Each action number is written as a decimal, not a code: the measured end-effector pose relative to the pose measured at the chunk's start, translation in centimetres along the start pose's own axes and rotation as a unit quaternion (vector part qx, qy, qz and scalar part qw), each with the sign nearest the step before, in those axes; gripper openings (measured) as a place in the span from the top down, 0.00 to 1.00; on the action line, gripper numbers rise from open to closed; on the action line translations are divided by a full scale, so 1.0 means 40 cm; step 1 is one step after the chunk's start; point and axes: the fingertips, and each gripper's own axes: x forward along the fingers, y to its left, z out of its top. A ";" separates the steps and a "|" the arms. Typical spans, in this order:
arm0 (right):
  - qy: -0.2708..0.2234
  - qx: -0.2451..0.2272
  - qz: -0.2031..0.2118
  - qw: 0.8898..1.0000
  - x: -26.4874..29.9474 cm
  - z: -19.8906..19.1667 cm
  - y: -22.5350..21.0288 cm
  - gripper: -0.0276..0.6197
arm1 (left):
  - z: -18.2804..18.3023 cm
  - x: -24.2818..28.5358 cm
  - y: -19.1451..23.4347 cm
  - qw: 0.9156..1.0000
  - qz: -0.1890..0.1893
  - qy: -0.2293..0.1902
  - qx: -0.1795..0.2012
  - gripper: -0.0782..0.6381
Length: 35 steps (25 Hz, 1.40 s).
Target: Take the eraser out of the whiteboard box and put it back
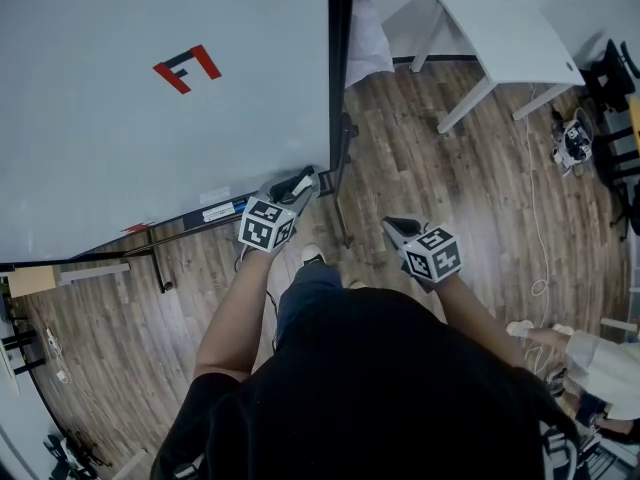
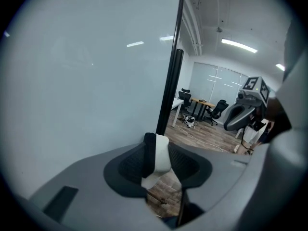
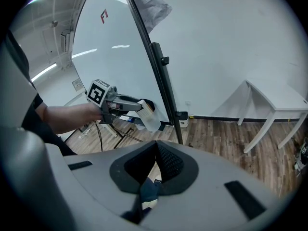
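Observation:
My left gripper (image 1: pixel 304 181) is shut on the eraser (image 2: pixel 160 154), a white block with a black felt side, held upright between the pads. It hovers at the lower right corner of the whiteboard (image 1: pixel 150 108), just above the end of the tray box (image 1: pixel 215 211) along the board's bottom edge. The right gripper view shows the eraser (image 3: pixel 147 115) sticking out of that gripper beside the board's black frame. My right gripper (image 1: pixel 398 229) hangs lower and to the right over the floor, shut with nothing between its pads (image 3: pixel 166 162).
The whiteboard's black stand post (image 1: pixel 341 88) and feet reach onto the wooden floor. A white table (image 1: pixel 500 28) stands at the back right. A white cable (image 1: pixel 535 218) lies on the floor. Another person's hand and sleeve (image 1: pixel 590 353) show at the right edge.

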 end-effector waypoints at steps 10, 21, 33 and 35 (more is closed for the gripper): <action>0.008 0.008 -0.004 1.000 0.017 -0.012 0.001 0.96 | -0.035 0.040 0.010 1.000 -0.010 0.019 0.003 0.68; 0.011 0.014 -0.008 1.000 0.001 -0.033 -0.006 0.96 | -0.051 0.059 0.008 1.000 -0.001 0.028 0.010 0.68; 0.004 0.003 -0.004 1.000 -0.029 -0.030 -0.013 0.96 | -0.026 0.025 0.017 0.999 0.038 0.013 0.020 0.62; 0.001 -0.001 -0.002 1.000 -0.035 -0.025 -0.012 0.96 | -0.019 0.010 0.012 0.999 0.041 0.008 0.020 0.62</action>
